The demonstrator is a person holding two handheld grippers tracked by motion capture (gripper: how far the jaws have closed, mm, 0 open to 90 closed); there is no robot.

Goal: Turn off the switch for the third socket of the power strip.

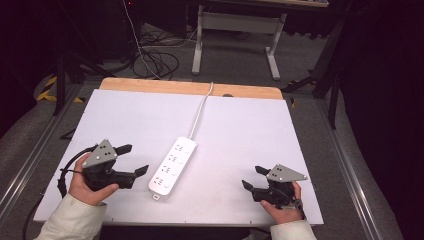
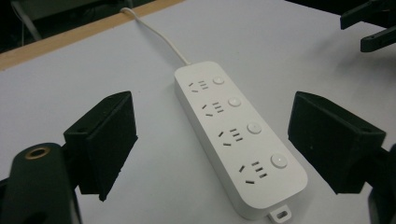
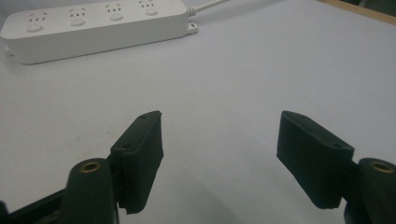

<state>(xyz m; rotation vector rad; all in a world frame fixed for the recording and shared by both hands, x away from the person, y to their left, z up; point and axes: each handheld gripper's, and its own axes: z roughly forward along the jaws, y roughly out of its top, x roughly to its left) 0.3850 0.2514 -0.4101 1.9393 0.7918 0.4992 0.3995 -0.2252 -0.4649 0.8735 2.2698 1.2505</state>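
Both claws stand open and empty, left claw (image 1: 133,159) near the power strip (image 1: 172,165) at mid-worktop, right claw (image 1: 252,177) toward the right edge; probably approach the strip squarely, jaws around its narrow sides.

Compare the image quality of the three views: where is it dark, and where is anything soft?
High view: white table evenly lit, surroundings nearly black. Left gripper view: power strip sharp, near tool slightly soft. Right gripper view: bluish cast, faint shadow beneath the tool.
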